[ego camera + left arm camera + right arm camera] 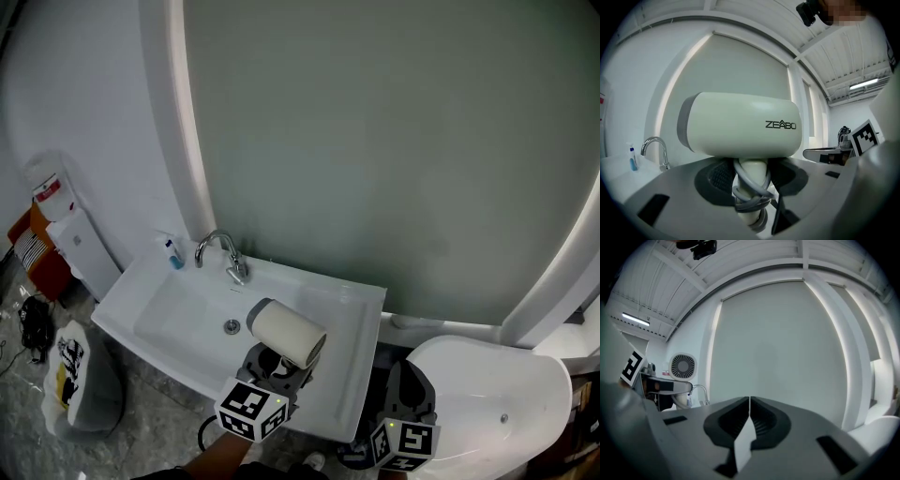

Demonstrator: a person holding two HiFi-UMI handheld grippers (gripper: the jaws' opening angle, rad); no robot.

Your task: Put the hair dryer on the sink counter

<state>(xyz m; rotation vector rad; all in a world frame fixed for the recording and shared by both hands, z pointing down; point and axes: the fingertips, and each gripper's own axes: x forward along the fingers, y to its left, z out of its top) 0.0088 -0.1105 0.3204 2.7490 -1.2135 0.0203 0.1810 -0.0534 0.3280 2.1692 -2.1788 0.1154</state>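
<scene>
A chrome faucet [221, 251] stands near a small blue-and-white bottle [172, 253]; a printed white bag [80, 380] sits on the floor [150, 417]

hair dryer [286, 333] over sink counter [354, 314], faucet [221, 251] behind basin [187, 309], bottle [173, 254] left of faucet, toilet [497, 394] at right

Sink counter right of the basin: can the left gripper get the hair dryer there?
Probably yes. The left gripper holds the hair dryer by its handle close to that ledge, which looks bare; the right gripper is aside.

A tall arched grey-green panel [375, 141] in a glowing white frame [183, 122] fills the white wall [75, 94], above a grey marbled floor [169, 422].
</scene>
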